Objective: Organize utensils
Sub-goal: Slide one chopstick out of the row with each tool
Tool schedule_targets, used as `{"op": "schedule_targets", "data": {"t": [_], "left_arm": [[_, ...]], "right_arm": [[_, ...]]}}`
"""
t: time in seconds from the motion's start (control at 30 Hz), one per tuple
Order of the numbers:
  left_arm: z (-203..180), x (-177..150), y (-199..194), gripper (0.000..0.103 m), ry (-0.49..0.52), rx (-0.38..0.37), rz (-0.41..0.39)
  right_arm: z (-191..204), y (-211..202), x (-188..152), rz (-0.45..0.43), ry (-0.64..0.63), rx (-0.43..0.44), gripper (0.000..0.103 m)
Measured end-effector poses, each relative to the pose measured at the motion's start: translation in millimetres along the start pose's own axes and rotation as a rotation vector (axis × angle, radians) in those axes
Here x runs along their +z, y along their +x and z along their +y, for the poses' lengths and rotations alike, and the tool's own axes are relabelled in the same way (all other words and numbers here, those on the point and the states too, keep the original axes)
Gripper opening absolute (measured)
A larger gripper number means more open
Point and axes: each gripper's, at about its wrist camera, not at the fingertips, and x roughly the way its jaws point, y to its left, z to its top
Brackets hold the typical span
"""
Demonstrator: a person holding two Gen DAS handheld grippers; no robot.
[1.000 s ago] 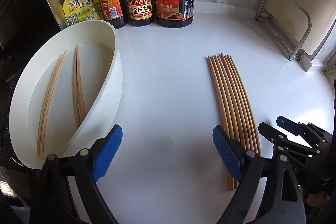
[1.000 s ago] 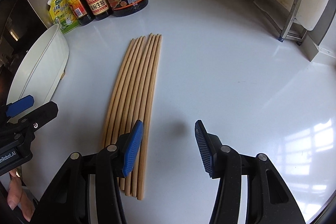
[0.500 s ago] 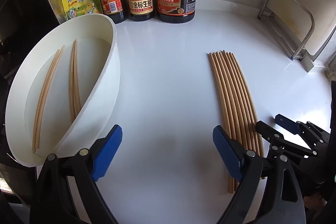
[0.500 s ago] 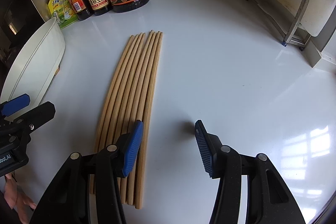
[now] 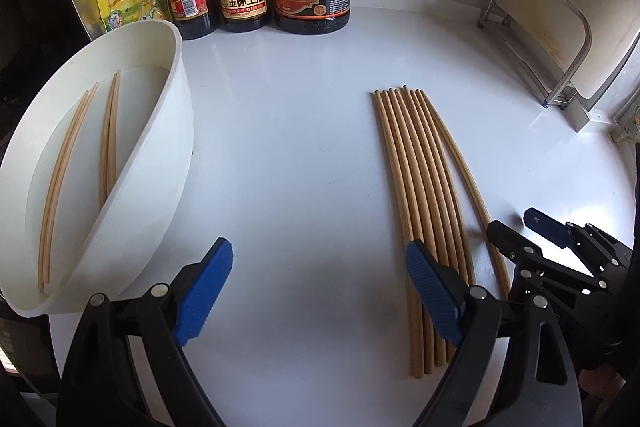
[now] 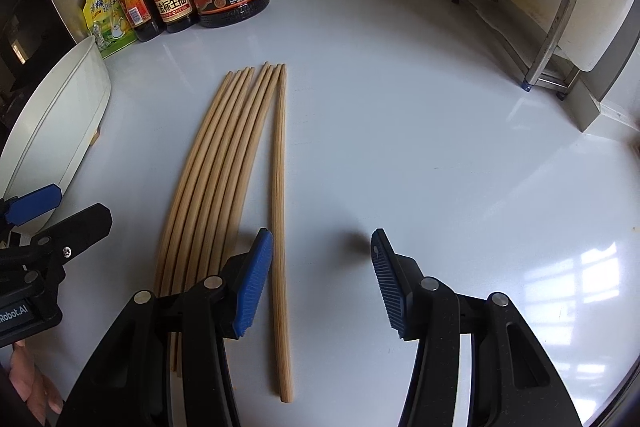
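One chopstick (image 6: 279, 227) lies split off the right side of the chopstick bundle (image 6: 216, 187) mid-desk, long axis running from near edge to back edge. It sits between the spread pads of the right hand-held gripper (image 6: 316, 287), probably just above the desk (image 6: 420, 127); nothing gripped. Left hand-held gripper (image 5: 316, 291) also open, further left. White tray (image 5: 160, 155) at left edge holds about four chopsticks.

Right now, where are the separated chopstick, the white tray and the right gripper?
separated chopstick (image 6: 277, 211): right wrist view, mid-shaft.
white tray (image 5: 168, 163): left wrist view, outer side wall.
right gripper (image 6: 320, 281): right wrist view, midway between fingertips.
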Motion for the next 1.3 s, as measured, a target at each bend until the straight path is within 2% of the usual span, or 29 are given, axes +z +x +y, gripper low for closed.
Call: {"op": "schedule_targets", "data": {"t": [0.33,0.5,1.3], "left_arm": [[-8.4,-1.5,20.1,0.087,-0.013,-0.028,0.037],[-13.3,-2.5,27.5,0.087,0.006,0.003,0.033],[-14.9,-0.6,37.0,0.093,0.003,0.021,0.041]], "right_arm": [[-10.8,-3.2,-3.2,-0.008,0.012,-0.002,0.049],[-10.8,-3.7,-3.3,-0.01,0.007,-0.003,0.049],[-9.8,-1.9,0.5,-0.013,-0.008,0.009,0.049]]}}
